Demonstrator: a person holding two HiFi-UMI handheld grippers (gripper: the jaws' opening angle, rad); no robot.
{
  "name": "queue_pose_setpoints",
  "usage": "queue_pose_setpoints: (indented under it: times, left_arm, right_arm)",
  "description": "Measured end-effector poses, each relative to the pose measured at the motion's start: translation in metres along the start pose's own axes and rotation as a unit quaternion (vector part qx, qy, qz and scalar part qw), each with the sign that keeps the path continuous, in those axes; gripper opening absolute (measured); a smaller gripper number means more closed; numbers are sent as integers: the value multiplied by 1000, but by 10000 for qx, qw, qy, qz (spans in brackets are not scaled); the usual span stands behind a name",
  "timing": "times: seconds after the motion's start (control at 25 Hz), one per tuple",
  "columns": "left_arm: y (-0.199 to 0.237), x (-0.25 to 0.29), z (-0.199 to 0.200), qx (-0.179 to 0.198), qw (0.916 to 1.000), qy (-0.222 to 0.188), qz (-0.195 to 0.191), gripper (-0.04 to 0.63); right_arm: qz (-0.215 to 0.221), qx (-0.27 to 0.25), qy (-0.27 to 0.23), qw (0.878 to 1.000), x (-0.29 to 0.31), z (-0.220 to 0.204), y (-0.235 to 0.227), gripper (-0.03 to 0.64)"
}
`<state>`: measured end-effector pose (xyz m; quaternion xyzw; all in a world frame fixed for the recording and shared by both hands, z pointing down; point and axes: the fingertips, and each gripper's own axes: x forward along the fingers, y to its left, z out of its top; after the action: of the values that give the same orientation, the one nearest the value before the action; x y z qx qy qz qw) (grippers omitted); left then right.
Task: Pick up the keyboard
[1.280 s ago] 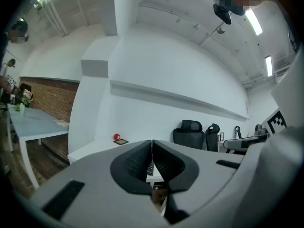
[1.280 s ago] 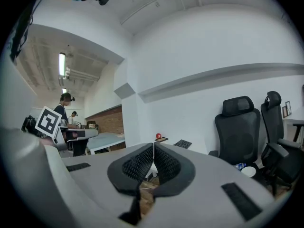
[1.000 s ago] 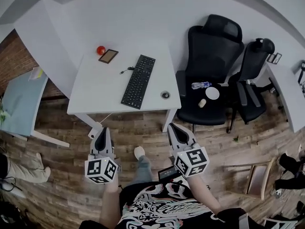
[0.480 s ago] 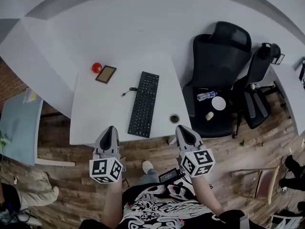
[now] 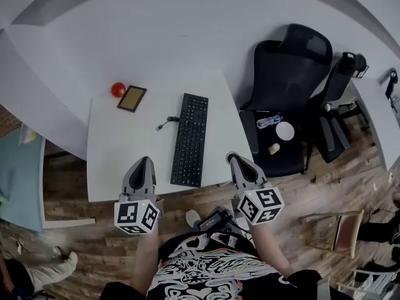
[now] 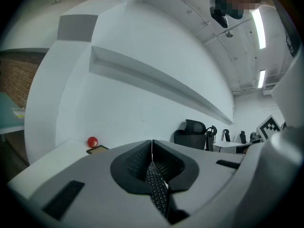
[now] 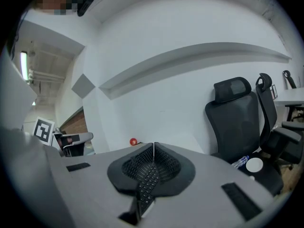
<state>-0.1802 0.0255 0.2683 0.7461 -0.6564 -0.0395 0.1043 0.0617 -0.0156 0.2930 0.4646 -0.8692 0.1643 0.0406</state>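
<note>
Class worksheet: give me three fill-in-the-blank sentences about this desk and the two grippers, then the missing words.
The keyboard lies on the white table; its colour is ____.
The ball near the table's far left corner is ____.
The left gripper and the right gripper both have their jaws ____, holding nothing.
Missing words: black; red; shut.

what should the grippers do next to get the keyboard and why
Probably open both jaws and reach forward: the left gripper and right gripper are shut and empty at the near edge of the white table, and the black keyboard lies untouched ahead between them.
</note>
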Motion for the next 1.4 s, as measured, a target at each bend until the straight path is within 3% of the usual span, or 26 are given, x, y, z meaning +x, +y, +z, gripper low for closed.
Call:
queue_pose_setpoints:
  times: [0.44, 0.72, 1.16, 1.4]
  left_arm:
    - [16, 16, -3, -166, 9999, -23, -25, 18]
    - [16, 35, -2, -61, 9998, 100, -129, 18]
    - [15, 68, -50, -18, 9974, 673, -246, 18]
    - [22, 82, -75, 210, 9941, 1037, -225, 18]
  right_arm:
    - [189, -72, 114, 9997, 25, -4, 13, 29]
    - [165, 45, 119, 9998, 34, -6, 8, 29]
    - [120, 274, 387, 9988, 59, -29, -20, 29]
    - [224, 398, 660, 9968, 86, -50, -28, 29]
